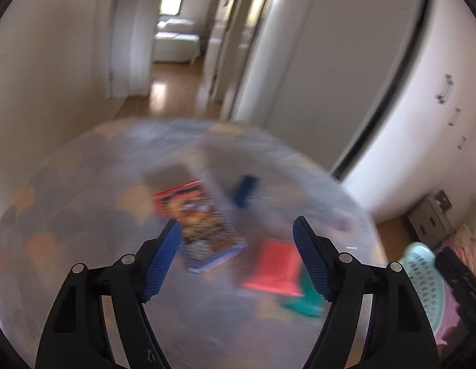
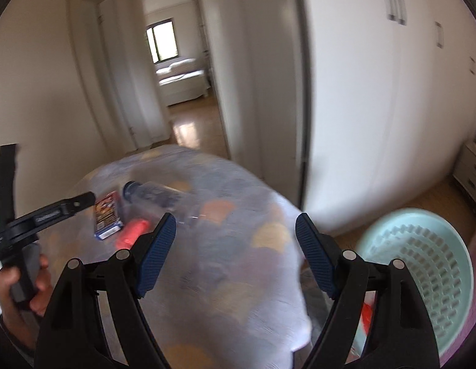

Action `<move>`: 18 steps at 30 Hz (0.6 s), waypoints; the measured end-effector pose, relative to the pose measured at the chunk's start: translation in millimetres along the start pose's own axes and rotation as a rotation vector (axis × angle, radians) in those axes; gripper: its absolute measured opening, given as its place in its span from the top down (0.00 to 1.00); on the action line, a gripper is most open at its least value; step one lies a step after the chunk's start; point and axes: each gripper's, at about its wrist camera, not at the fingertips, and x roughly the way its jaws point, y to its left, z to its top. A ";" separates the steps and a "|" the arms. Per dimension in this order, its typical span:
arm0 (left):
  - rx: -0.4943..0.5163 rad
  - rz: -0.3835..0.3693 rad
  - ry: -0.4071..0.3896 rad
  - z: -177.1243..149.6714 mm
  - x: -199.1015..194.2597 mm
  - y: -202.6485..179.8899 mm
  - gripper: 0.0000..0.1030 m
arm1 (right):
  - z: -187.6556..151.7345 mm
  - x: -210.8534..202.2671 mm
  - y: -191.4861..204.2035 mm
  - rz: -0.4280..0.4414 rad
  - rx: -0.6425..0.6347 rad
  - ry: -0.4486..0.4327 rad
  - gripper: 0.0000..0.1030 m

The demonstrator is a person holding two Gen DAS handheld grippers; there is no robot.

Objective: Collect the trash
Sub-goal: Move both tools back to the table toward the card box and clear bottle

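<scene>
The views are blurred. A round table under a pale patterned cloth (image 1: 84, 184) (image 2: 238, 209) carries the trash: a colourful carton (image 1: 204, 224) (image 2: 107, 215), a red packet (image 1: 273, 272) (image 2: 132, 232), a green wrapper (image 1: 302, 303) and a clear bottle with a blue cap (image 2: 152, 195) (image 1: 245, 189). My left gripper (image 1: 238, 233) hovers open over the carton and red packet, holding nothing. It also shows from the side (image 2: 84, 200), held by a hand (image 2: 19, 286). My right gripper (image 2: 235, 227) is open over bare cloth, right of the trash.
A light-blue perforated basket (image 2: 422, 261) (image 1: 422, 273) stands on the floor right of the table, with something red (image 2: 367, 316) beside it. White cupboard doors (image 2: 376, 92) fill the right. A hallway (image 2: 188, 129) opens behind the table. A small drawer unit (image 1: 428, 221) stands against the wall.
</scene>
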 end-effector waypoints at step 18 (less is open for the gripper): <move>0.031 0.120 0.124 9.0 67.0 10.4 0.27 | 31.4 100.8 54.4 0.122 -0.128 0.138 0.29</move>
